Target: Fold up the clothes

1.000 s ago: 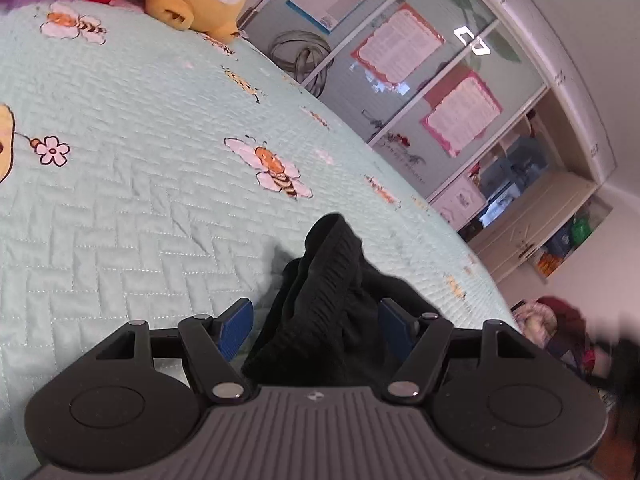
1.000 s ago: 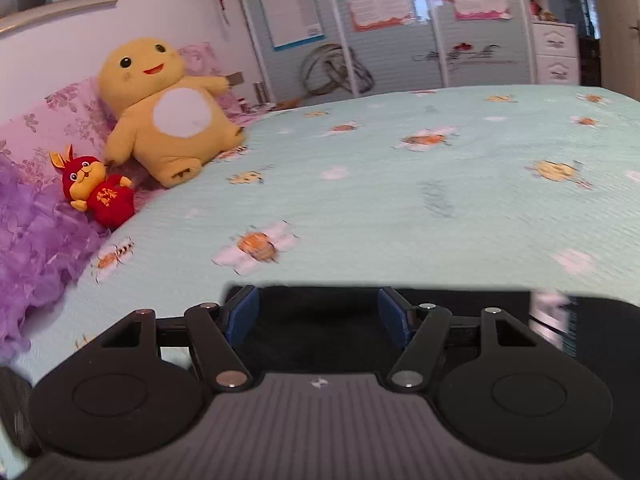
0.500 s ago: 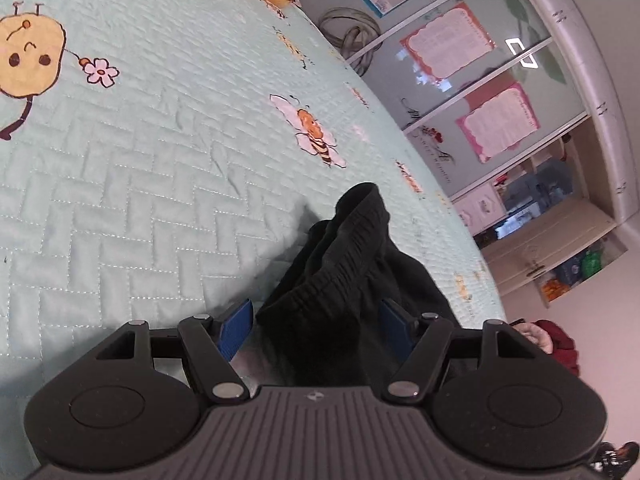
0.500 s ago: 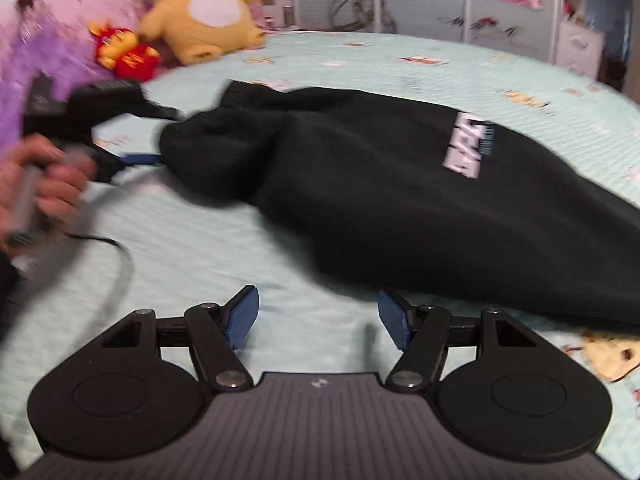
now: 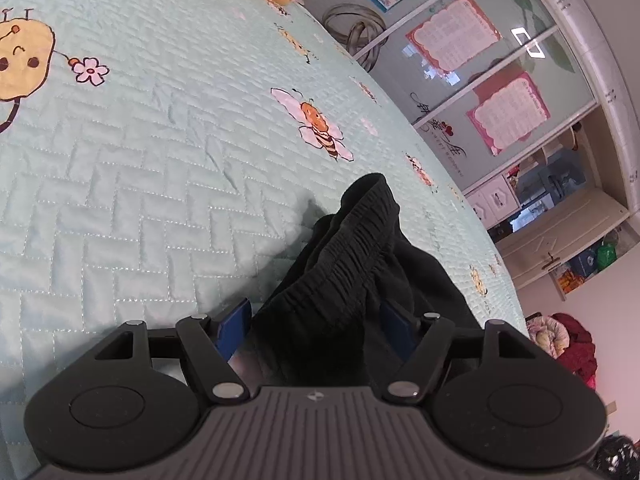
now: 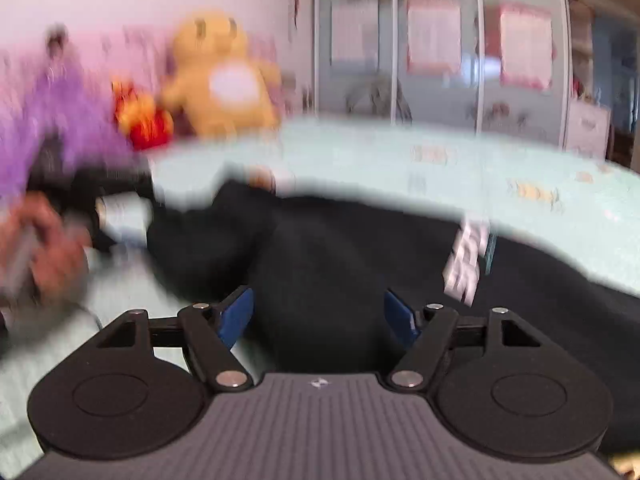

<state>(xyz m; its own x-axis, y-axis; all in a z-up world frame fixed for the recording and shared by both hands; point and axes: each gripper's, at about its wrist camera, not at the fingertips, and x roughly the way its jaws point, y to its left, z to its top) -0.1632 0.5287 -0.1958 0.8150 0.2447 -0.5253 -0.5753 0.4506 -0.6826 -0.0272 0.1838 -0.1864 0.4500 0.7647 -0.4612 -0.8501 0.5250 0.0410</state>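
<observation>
A black garment (image 5: 352,248) lies on the pale green quilted bed cover (image 5: 160,184). Its gathered elastic waistband runs between the fingers of my left gripper (image 5: 315,320), which stands open around the cloth. The right wrist view is blurred. There the same black garment (image 6: 360,248), with a white printed logo (image 6: 466,260), spreads across the bed. My right gripper (image 6: 318,316) is open low over its near edge, nothing pinched between the blue pads (image 6: 236,316). At the left a hand (image 6: 40,248) holds the other gripper at the garment's end.
A yellow plush toy (image 6: 224,80), a red plush toy (image 6: 140,120) and purple fabric (image 6: 60,120) sit at the head of the bed. Wardrobe doors with pink posters (image 5: 452,44) stand beyond the bed. A pile of clothes (image 5: 568,344) lies on the floor at right.
My right gripper has moved fast in toward the garment, which now fills the space between its fingers. The left gripper has shifted only slightly, still open around the waistband.
</observation>
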